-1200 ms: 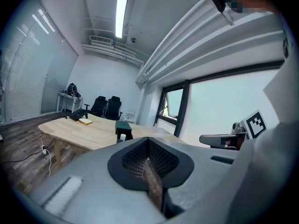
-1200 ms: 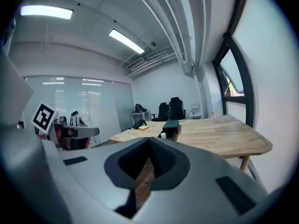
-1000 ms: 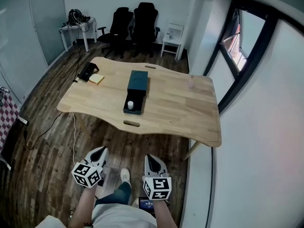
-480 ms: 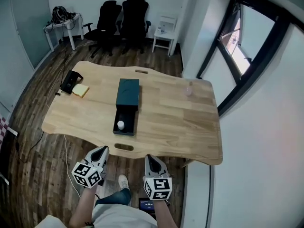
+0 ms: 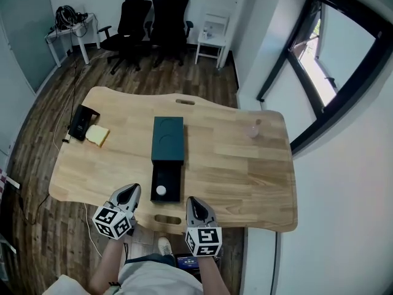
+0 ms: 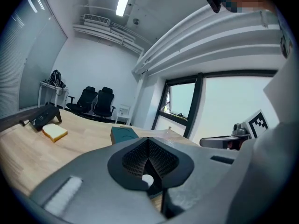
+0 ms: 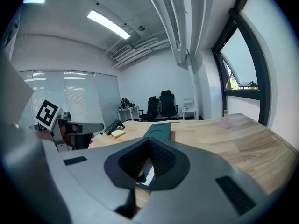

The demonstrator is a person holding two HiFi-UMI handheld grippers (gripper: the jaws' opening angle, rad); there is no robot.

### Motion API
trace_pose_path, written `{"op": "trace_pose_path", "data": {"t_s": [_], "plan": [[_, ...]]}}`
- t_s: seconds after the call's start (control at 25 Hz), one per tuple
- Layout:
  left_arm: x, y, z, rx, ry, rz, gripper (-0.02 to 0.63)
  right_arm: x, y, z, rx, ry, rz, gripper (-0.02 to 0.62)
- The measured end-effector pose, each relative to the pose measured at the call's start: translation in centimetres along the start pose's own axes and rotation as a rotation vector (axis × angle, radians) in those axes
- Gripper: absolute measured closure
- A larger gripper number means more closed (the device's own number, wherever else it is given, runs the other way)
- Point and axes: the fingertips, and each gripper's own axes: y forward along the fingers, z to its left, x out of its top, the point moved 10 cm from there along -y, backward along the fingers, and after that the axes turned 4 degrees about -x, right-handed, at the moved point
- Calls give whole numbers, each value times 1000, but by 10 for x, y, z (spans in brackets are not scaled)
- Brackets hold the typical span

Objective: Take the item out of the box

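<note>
A small white round item (image 5: 161,190) lay in the open black drawer tray (image 5: 167,176) that stood pulled out from the near end of a dark teal rectangular box (image 5: 168,139). The box lay lengthwise near the middle of the pale wooden desk (image 5: 239,171), with the drawer pointing toward the person.

The left gripper (image 5: 128,193) hovered just beside the near desk edge, a little left of the drawer. Its fingers (image 6: 134,160) were pressed together with nothing held, and the white item showed only through the notch below them, farther off. The right gripper (image 5: 195,205) hung at the same edge, just right of the drawer. Its fingers (image 7: 164,160) also looked pressed together and empty, with the teal box visible beyond them.

At the desk's far left lay a yellow square pad (image 5: 97,135), touching a black flat device (image 5: 81,120). Toward the far right of the desk stood a small pinkish bottle (image 5: 255,128), well apart from the box.

Beyond the desk, on the dark wooden floor (image 5: 37,121), stood two black office chairs (image 5: 169,11), a small white side table (image 5: 213,32) to their right, and a white table with cables (image 5: 67,29) on it to their left
</note>
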Motion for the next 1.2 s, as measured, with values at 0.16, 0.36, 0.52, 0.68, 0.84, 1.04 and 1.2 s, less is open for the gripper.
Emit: {"op": "trace_pose_path", "data": {"t_s": [0.16, 0.36, 0.52, 0.68, 0.84, 1.04, 1.2], "plan": [[-3, 8, 19, -4, -31, 12, 604, -1, 13, 4, -12, 12, 16, 591], [1, 15, 27, -17, -38, 9, 604, -1, 13, 1, -38, 19, 21, 591], [0, 12, 26, -32, -26, 15, 604, -3, 13, 4, -35, 23, 24, 591], [-3, 11, 28, -46, -29, 25, 604, -4, 21, 9, -3, 18, 24, 591], [-5, 16, 26, -58, -20, 48, 604, -4, 26, 7, 10, 16, 21, 591], [-18, 26, 24, -75, -10, 112, 604, -13, 31, 0, 13, 20, 45, 591], [-25, 37, 21, -69, 39, 155, 604, -20, 35, -9, 8, 20, 63, 591]]}}
